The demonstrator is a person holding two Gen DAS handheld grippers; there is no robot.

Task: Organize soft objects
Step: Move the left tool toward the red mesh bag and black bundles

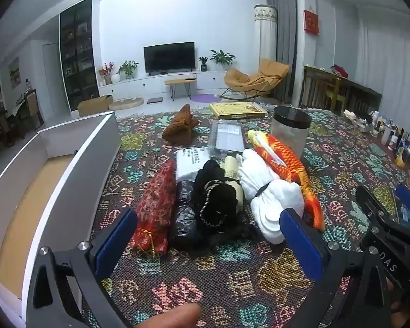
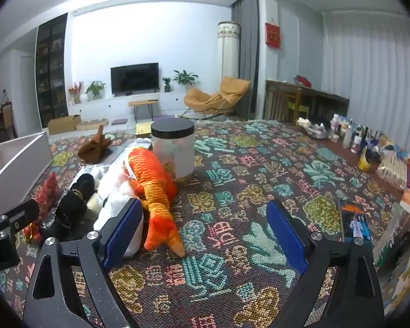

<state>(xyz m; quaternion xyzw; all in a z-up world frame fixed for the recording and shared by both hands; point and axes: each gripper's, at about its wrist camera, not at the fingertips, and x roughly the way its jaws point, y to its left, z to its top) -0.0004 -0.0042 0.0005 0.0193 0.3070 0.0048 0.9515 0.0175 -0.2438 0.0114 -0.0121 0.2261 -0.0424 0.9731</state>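
Both the left tongs and right tongs gaped wide and empty over the woven patterned counter. Ahead lay a row of soft things touching: glittery red pouch, crinkly black bag, black knit, white fleecy bundle and scaly orange plush fish.

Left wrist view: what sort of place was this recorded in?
Most likely a home living room: a wall-mounted television over a low white cabinet, an orange lounge chair, and potted plants.
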